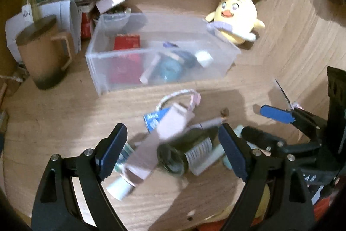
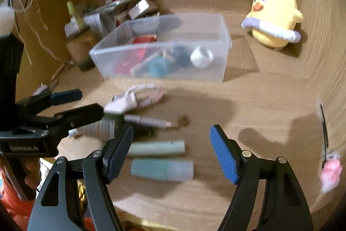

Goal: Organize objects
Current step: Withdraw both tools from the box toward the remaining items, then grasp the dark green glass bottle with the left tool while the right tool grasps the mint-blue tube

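Now | left gripper (image 1: 173,151) tilted down, jaws wide, empty, over pink box (image 1: 160,140) | right gripper (image 2: 170,153) tilted down, open, empty

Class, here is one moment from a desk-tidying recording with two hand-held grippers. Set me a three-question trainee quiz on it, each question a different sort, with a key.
1. True or false: the clear plastic bin is empty.
2. Multiple choice: the yellow chick plush is (A) inside the bin, (B) on the desk beyond the bin, (C) between a gripper's fingers.
3. Short answer: which gripper hangs over the two pale green tubes?

Key: 1 false, several items lie inside. 2 B. 3 the right gripper, open; the left gripper is over the pink box and dark bottle.
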Demonstrator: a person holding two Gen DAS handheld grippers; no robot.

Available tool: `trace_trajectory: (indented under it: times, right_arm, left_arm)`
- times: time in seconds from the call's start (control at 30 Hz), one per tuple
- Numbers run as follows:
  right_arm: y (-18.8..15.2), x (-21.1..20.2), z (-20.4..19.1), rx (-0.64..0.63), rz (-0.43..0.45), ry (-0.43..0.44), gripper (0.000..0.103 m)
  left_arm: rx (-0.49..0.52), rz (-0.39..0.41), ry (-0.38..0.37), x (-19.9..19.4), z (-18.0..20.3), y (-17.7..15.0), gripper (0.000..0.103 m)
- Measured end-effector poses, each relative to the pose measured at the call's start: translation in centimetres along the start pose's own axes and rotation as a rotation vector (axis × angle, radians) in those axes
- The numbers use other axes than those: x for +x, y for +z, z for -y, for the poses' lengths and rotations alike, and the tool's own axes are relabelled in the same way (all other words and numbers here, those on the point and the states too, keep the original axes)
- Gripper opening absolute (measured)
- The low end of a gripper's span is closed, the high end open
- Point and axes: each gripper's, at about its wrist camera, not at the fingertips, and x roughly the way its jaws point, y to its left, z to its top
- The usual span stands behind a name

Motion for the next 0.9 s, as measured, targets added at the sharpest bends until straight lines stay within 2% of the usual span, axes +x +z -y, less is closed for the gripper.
trace_trajectory:
  times: [0.2, 0.4, 0.53, 0.6, 0.73, 0.9]
  right_arm:
    - [-2.2, 0.3, -0.6, -0.023, -0.041, -0.009, 0.071]
    - [-3.3, 1.5, -1.1, -0.037, -0.073, -0.012, 0.071]
    - [-3.7, 1.5, -1.1, -0.039, -0.062, -0.028, 0.071]
    - [-3.7, 1.5, -1.0, -0.040, -0.053, -0.040, 0.071]
    - [-3.8, 1.4, -1.0, -0.047, -0.045, -0.056, 0.070]
    - [-3.9, 1.2, -0.5, -0.030, -0.036, -0.063, 0.070]
  left_arm:
    - [-0.028, -0.039, -0.019, 1.1, 0.2, -1.4, 0.087]
    - [0.010, -0.029, -0.012, 1.4, 1.5, -2.0, 0.086]
    - [0.042, -0.033, -0.019, 1.6, 2.0, -2.2, 0.076]
    - [0.053, -0.027, -0.014, 1.8, 2.2, -2.3, 0.075]
    - [0.066, -0.023, -0.015, 1.9, 2.5, -2.4, 0.061]
    - [0.048, -0.019, -0.034, 1.9, 2.5, -2.2, 0.055]
